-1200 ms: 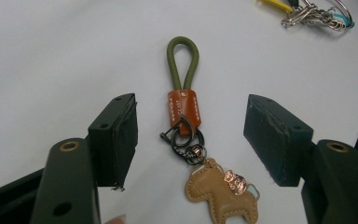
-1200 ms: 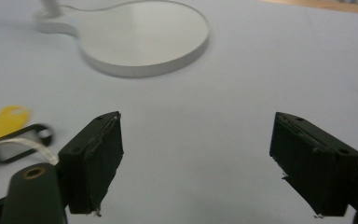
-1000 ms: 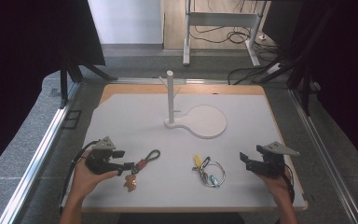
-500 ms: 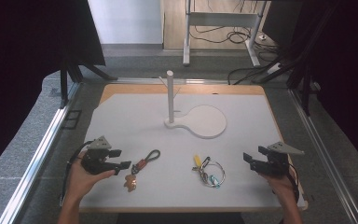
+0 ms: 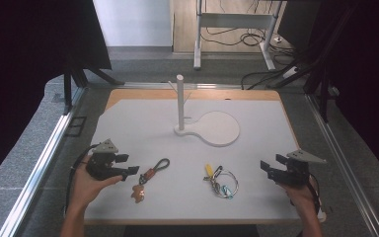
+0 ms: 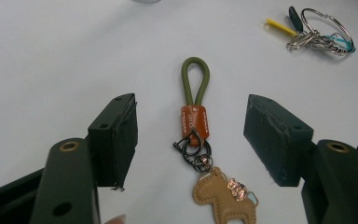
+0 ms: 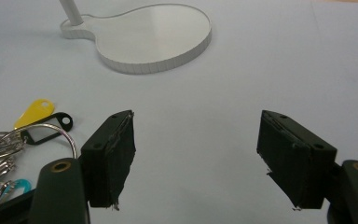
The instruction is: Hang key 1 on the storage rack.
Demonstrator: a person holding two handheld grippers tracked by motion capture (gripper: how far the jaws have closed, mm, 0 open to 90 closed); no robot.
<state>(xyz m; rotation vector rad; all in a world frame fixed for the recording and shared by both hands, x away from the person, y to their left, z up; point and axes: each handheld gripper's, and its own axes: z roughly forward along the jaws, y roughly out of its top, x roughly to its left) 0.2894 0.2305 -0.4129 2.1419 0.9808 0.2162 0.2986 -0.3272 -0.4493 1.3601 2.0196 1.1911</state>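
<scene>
Where the high view's lower left shows the left gripper [image 5: 128, 170], the horse keychain [image 5: 150, 177] lies just right of its spread jaws; the right gripper [image 5: 269, 168], released, sits well apart. In the left gripper view, one keychain [image 6: 198, 140] runs lengthwise, centred between the jaws. In the right gripper view, one key bunch [image 7: 23, 133] lies at left.

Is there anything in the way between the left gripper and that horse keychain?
Nothing visible. The left gripper has its jaws open on either side of the horse keychain, with bare white table around it.
</scene>
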